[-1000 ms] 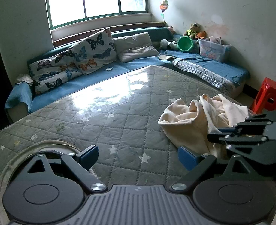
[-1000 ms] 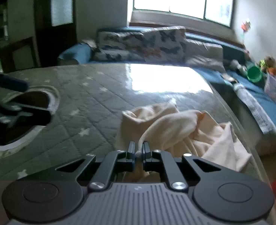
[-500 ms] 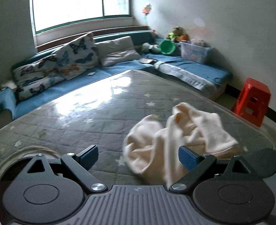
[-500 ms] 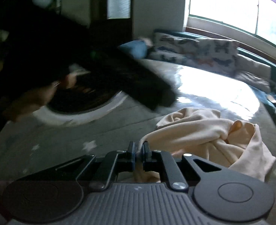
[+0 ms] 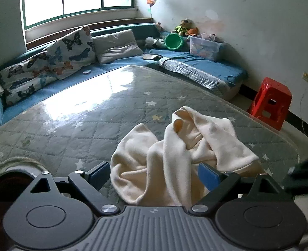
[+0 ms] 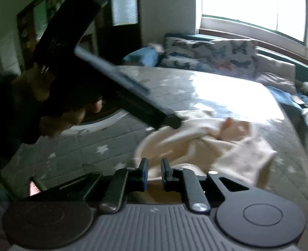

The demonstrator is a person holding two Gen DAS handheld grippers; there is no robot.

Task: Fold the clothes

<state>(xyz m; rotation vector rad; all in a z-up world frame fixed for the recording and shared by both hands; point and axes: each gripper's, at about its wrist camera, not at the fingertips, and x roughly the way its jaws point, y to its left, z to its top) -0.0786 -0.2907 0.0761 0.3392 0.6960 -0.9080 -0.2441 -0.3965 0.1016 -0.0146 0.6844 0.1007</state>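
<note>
Cream cloth (image 5: 181,156) is seen crumpled on the quilted table (image 5: 95,123). Left gripper (image 5: 154,172) is held wide open around its near edge. Right gripper (image 6: 154,172) is slightly parted, with cloth seen in the gap; whether it is pinched cannot be told.

Both tools share one build. The left gripper (image 5: 154,172) has a grey ribbed housing at 6 o'clock, flanked by two round black discs, each embossed with a ring. Black angular linkage arms with triangular cut-outs run forward from silver screw heads to flat blue pads (image 5: 208,174). The right gripper (image 6: 154,172) repeats this: grey ribbed centre, black discs, black links with silver screws, narrow black fingers (image 6: 166,170) faced in blue. In the right wrist view, at 10 o'clock, a hand (image 6: 63,115) and the dark, blurred body of the other tool show, with a grey-blue strip along its top edge.
</note>
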